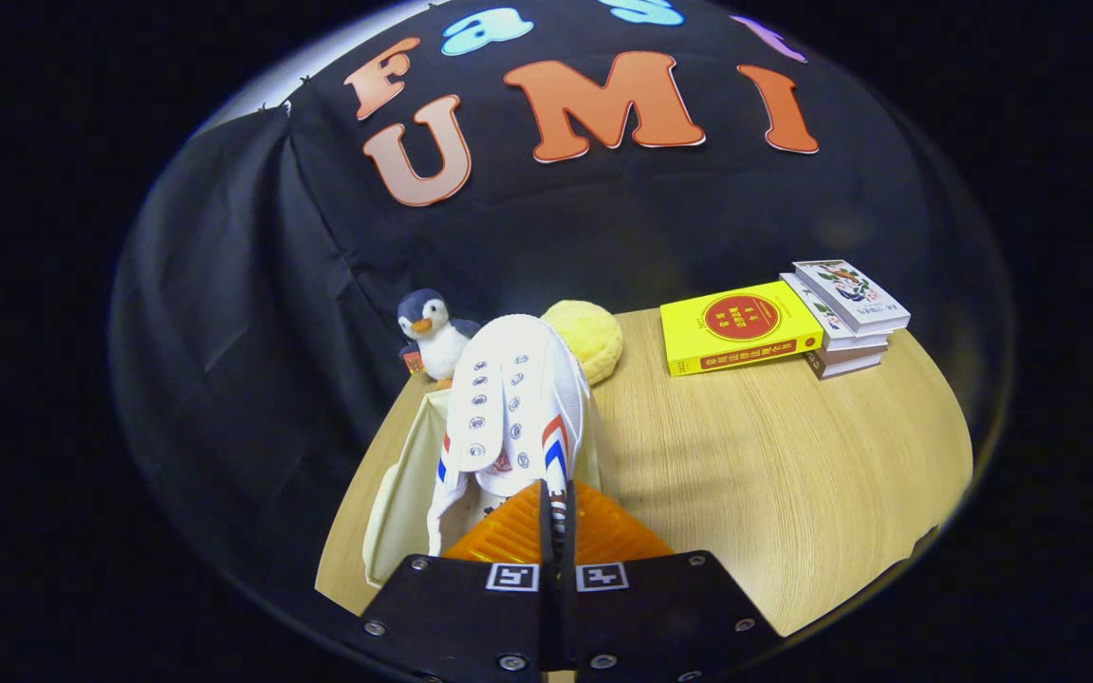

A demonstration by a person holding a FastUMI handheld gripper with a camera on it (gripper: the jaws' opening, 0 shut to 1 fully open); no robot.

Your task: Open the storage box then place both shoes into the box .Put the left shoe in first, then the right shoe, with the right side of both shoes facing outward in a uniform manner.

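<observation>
A white canvas shoe (513, 403) with red and blue side stripes and empty eyelets hangs toe-away just ahead of my fingers. My gripper (556, 517) is shut on the shoe, its fingers pinching the collar edge near the heel. Under and to the left of the shoe lies the pale storage box (406, 489), its inside showing beside the shoe. Whether another shoe lies in the box is hidden by the held shoe.
A plush penguin (433, 337) stands at the table's far left corner, with a yellow round plush (589, 337) beside it. A yellow book (738, 327) and a stack of books (845, 313) lie at the far right. Bare wooden tabletop (774, 455) spreads to the right.
</observation>
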